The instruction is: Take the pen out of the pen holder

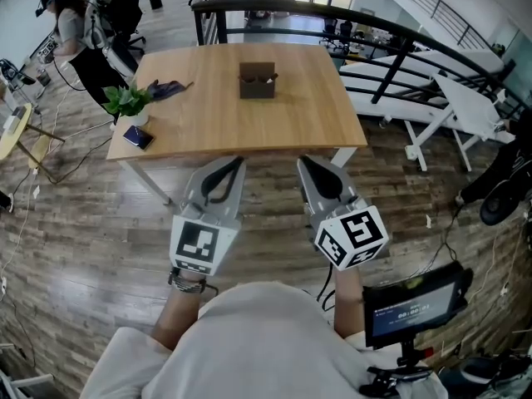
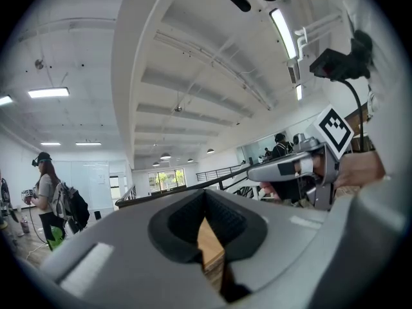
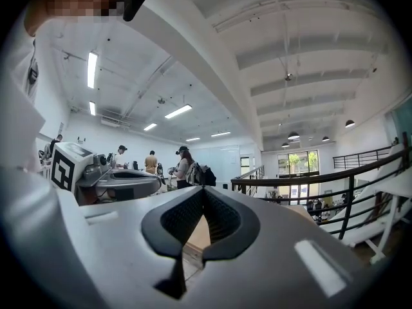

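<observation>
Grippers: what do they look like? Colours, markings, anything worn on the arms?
The left gripper and right gripper both have grey shells that taper to the tips, with black ribbed pads inside. Each carries a white cube with black square markers. A dark band circles the left wrist. The top is light-coloured.

left hand-held gripper (image 1: 235, 164): grey, black-white marker cube (image 1: 199, 243) | right hand-held gripper (image 1: 304, 162): same | shirt (image 1: 266, 339): pale | wristband (image 1: 188, 284): dark

Brightly and evenly lit from ceiling strip lights (image 2: 283, 28) and far windows (image 3: 297, 163); pale sheen on the wooden floor (image 1: 79, 252), soft shadows. Heavy fisheye bending, black corners, blurred near foreground in both gripper views
</observation>
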`<state>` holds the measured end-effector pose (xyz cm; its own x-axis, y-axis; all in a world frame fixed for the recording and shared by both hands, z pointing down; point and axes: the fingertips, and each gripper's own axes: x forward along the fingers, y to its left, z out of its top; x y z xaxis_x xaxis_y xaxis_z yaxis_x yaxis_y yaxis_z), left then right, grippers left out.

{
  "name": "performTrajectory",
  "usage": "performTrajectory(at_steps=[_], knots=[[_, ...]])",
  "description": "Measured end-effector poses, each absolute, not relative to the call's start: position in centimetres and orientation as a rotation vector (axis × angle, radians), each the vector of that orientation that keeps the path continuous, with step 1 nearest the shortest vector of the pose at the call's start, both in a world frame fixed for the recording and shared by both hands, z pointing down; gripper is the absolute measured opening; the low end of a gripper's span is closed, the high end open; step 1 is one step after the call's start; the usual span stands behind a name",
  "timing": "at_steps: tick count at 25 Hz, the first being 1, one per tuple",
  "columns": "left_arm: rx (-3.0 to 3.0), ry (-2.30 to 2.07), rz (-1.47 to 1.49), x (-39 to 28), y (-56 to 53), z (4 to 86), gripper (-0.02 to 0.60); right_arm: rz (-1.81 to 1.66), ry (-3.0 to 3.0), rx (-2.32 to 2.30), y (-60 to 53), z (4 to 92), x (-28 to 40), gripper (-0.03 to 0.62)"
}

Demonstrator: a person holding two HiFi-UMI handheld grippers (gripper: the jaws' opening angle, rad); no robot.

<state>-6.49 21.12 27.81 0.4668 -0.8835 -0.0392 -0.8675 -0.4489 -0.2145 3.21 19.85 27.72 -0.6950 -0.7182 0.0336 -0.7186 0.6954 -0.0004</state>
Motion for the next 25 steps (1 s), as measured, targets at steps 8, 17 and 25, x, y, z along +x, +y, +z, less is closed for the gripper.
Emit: performTrajectory(at_steps=[8,17,25], knots=[[-2.515,1.508,-0.144,-8.7,22.0,28.3,-0.002,0.006,-2.872,1.254,21.2,27.0,1.3,0.002],[-2.536,1.473,-0.142,-10.0,22.7,28.9,-0.001,0.096,-2.885,1.212,22.6,28.1,-0.7,0.002],[-2.561,1.458,-0.131,-9.9,21.5,29.3,-0.001,0.137,-2.930,1.196,21.5,27.8,-0.8,0.002]])
